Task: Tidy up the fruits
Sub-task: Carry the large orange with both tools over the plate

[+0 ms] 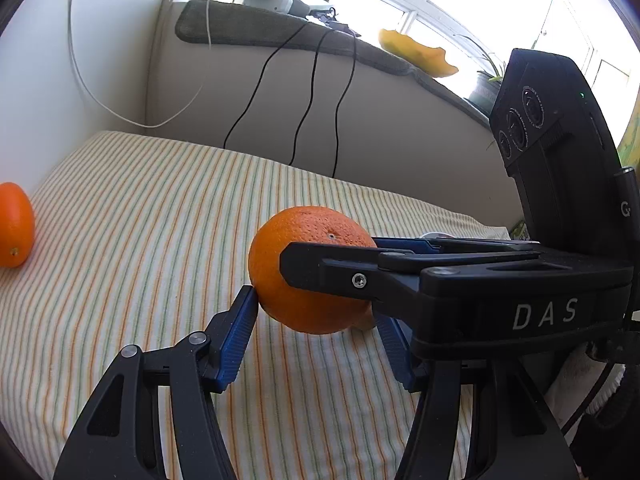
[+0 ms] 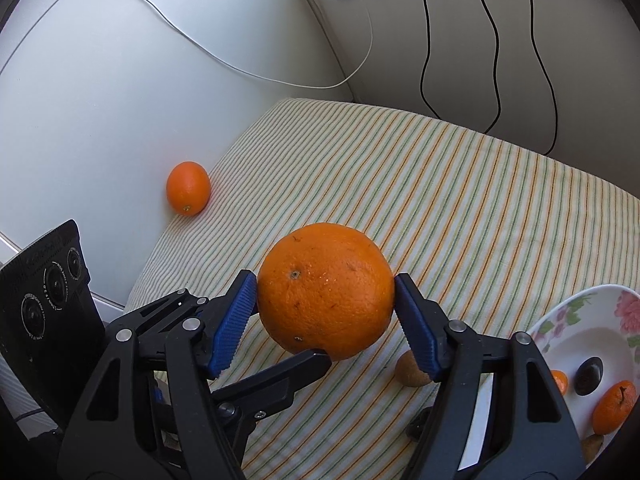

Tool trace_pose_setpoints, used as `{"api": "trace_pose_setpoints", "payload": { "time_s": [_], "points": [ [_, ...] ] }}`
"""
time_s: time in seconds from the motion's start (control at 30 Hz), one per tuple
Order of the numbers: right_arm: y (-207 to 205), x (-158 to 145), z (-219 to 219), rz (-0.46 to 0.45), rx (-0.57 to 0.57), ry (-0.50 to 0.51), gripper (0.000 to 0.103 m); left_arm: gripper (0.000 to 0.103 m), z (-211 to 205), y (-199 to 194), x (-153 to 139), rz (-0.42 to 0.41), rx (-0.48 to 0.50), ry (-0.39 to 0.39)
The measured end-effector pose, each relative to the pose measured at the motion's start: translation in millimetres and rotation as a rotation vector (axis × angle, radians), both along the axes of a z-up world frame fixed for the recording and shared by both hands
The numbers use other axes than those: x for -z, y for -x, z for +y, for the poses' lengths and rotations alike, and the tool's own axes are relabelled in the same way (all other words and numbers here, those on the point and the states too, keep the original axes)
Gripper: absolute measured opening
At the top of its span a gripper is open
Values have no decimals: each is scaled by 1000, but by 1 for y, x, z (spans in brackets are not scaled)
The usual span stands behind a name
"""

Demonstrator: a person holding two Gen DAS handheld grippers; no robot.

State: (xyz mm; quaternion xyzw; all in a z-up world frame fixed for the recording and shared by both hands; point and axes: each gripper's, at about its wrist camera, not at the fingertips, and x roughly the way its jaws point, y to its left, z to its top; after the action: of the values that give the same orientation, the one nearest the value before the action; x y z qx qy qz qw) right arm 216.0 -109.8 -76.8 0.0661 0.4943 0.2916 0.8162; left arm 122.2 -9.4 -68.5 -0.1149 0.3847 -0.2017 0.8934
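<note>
Striped cloth (image 2: 460,184) below; right gripper (image 2: 325,300) jaws and left gripper (image 1: 316,304) jaws both pinching big orange (image 2: 325,296)

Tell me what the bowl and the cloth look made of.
Bowl: looks like glazed ceramic, possibly melamine; glossy white with a printed pink floral rim. Cloth: woven fabric, probably cotton; matte, fine orange and green stripes, slight wrinkles.

"DAS" on right gripper (image 1: 320,280) body
</note>
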Motion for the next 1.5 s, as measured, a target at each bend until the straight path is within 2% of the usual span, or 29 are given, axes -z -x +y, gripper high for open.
{"api": "trace_pose_setpoints", "payload": {
  "time_s": [0.47,0.77,1.17,1.5],
  "points": [
    [50,-28,-70,-40,99,-36,73,58,-56,29,-21,-48,116,4],
    [74,-26,-118,-40,168,-35,73,58,-96,31,-17,-37,193,-18],
    [83,-16,-143,-25,210,-43,73,58,-121,26,-11,-21,229,-46],
    [87,-15,-146,-36,214,-36,73,60,-119,29,-10,-12,231,-52]
  ]
}}
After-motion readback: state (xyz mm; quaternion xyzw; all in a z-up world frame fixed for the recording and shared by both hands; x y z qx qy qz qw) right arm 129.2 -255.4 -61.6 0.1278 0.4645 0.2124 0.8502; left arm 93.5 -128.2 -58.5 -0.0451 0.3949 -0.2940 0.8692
